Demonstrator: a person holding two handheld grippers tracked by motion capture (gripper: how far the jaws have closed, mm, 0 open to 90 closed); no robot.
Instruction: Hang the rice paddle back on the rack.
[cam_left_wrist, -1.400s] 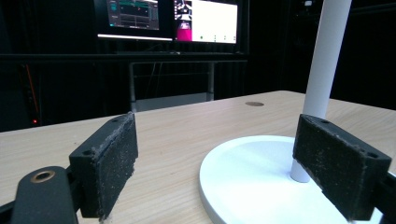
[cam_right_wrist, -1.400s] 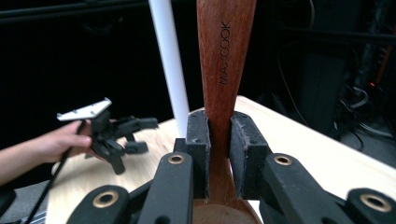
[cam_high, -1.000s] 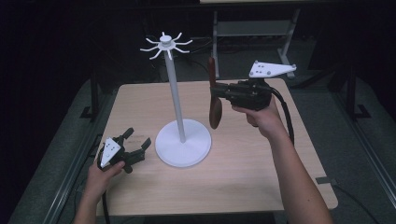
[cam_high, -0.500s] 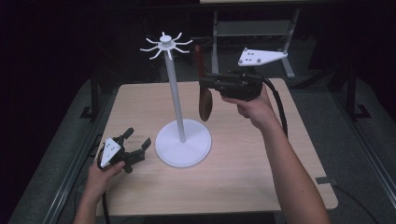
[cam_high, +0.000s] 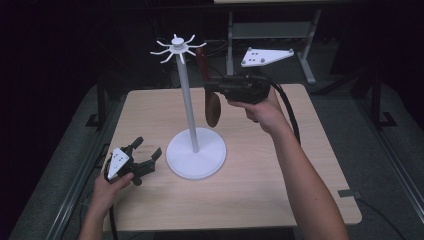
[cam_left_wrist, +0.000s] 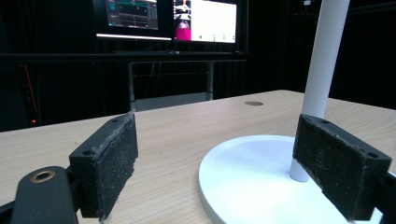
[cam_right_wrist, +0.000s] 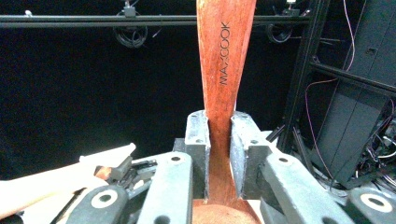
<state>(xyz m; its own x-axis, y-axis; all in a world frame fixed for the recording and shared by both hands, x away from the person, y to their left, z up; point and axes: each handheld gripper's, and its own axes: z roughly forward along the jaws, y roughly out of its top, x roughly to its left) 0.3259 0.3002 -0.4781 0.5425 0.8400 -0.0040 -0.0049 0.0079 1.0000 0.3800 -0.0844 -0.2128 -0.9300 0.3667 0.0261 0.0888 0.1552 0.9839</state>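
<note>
A white hook stand (cam_high: 187, 100) rises from a round base (cam_high: 196, 152) at mid table, with a ring of hooks (cam_high: 175, 47) on top. My right gripper (cam_high: 216, 90) is held in the air just right of the pole, shut on a brown wooden spoon (cam_high: 213, 111). The spoon's bowl hangs down and its handle points up near the hooks. In the right gripper view the handle (cam_right_wrist: 225, 70), marked MAXCOOK, stands clamped by my right gripper (cam_right_wrist: 219, 140). My left gripper (cam_high: 146, 161) rests open on the table, left of the base. Its pads (cam_left_wrist: 112, 163) frame the base (cam_left_wrist: 261, 182) and pole (cam_left_wrist: 322, 60).
The wooden table (cam_high: 280, 200) ends close behind the stand and just left of my left hand. A metal frame (cam_high: 270, 30) stands behind the table. Monitors (cam_left_wrist: 168, 21) glow in the dark background. A cable (cam_high: 287, 115) trails along my right forearm.
My right gripper has carried the spoon leftward and a little higher, closer to the stand's pole and hooks. The left gripper has stayed put, open.
</note>
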